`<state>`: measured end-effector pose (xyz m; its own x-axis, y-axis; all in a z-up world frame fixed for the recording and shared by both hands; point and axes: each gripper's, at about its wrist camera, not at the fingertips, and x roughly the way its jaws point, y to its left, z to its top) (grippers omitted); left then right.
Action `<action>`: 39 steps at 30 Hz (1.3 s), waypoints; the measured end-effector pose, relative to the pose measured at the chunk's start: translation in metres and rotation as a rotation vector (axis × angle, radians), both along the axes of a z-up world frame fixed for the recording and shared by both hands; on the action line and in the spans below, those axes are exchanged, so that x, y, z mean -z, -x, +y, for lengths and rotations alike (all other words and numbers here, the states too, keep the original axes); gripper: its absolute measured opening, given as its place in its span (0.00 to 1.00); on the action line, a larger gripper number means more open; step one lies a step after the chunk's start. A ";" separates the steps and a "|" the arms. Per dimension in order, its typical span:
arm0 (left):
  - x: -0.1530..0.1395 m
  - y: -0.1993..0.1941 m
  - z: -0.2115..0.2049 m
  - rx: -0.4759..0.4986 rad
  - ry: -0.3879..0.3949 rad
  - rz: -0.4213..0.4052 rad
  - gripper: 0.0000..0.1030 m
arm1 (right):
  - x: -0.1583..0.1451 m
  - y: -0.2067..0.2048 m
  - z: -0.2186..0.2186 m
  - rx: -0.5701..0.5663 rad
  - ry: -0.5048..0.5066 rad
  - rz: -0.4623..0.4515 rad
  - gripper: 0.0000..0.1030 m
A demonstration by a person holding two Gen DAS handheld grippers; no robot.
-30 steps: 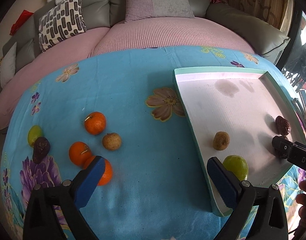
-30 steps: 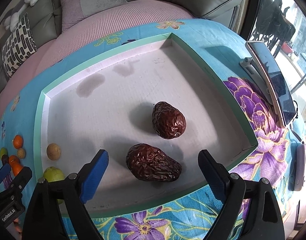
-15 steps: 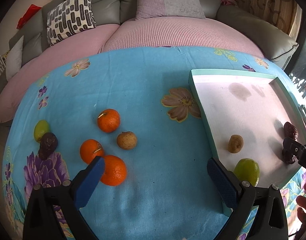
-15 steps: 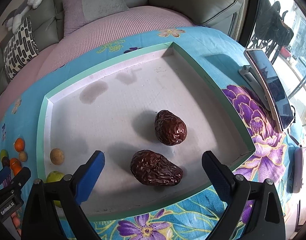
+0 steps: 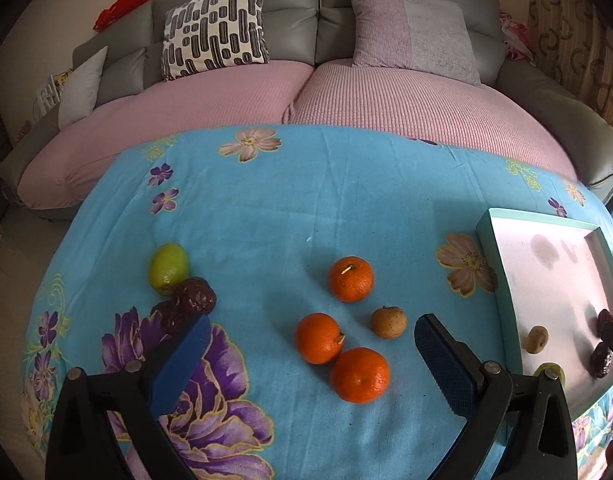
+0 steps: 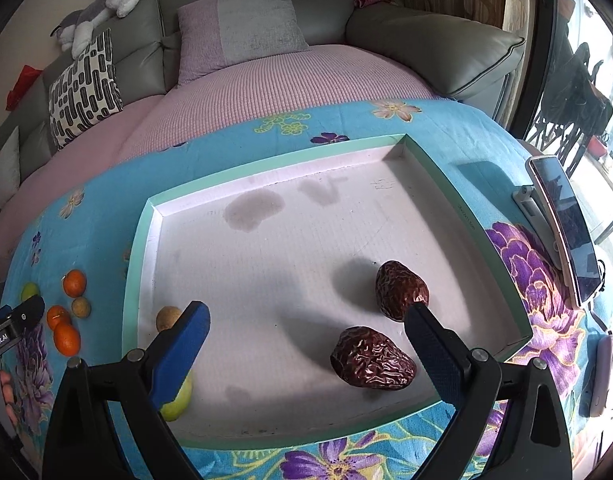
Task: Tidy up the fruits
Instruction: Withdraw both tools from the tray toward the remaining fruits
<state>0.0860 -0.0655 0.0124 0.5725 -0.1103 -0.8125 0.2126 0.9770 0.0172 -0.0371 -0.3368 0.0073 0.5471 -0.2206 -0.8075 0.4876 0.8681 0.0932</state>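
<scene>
So, both my tongs are spread wide right now with nothing in either one. My left gripper [image 5: 308, 354] sits low in its frame over the blue flowered cloth [image 5: 306, 200], blue pads far apart. Between those pads, just below centre, are three oranges: one up top [image 5: 351, 279], one lower left [image 5: 319, 338] and one at the bottom [image 5: 359, 375], the last two touching. A small brown fruit [image 5: 388, 322] sits just right of them. Over at left of the frame a green fruit [image 5: 167, 268] touches a wrinkly dark red date [image 5: 188, 304], and my left pad covers the bottom of that date. The tray [image 5: 491, 264] pokes in at the right edge.

My right gripper [image 6: 306, 354] hangs over the near end of that tray [image 6: 142, 248], a shallow white one with a mint green rim. Two dates are in it at lower right: one [image 6: 400, 290] with its lower end behind my right pad, the other [image 6: 372, 359] just below it, between the pads but closer to the right one. They look near each other; can't tell if they touch. At lower left of the tray there's another little brown fruit [image 6: 167, 317] and a green fruit [image 6: 179, 400], both partly behind my left pad. A phone [image 6: 564, 236] stands propped on the cloth at the right edge.
</scene>
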 end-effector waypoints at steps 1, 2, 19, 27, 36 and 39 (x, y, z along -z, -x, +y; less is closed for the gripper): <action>-0.001 -0.003 0.008 -0.019 0.007 -0.004 1.00 | -0.001 -0.002 0.004 -0.012 0.012 -0.004 0.95; -0.002 -0.005 0.016 -0.037 0.013 -0.008 1.00 | -0.002 -0.005 0.009 -0.027 0.024 -0.007 0.95; -0.015 -0.019 0.112 -0.262 0.066 -0.070 1.00 | -0.016 -0.048 0.101 -0.347 0.004 -0.136 0.95; -0.016 -0.026 0.118 -0.242 0.040 -0.091 1.00 | -0.017 -0.065 0.134 -0.433 -0.029 -0.141 0.95; -0.023 -0.040 0.109 -0.143 0.026 -0.084 1.00 | -0.024 -0.077 0.154 -0.473 -0.056 -0.133 0.95; -0.019 -0.047 0.106 -0.109 0.068 -0.022 1.00 | -0.027 -0.087 0.158 -0.474 -0.060 -0.124 0.95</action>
<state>0.1332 0.0402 0.0311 0.6015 -0.1013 -0.7925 0.1058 0.9933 -0.0466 0.0495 -0.1785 0.0341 0.6686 0.1204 -0.7338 0.0226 0.9831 0.1818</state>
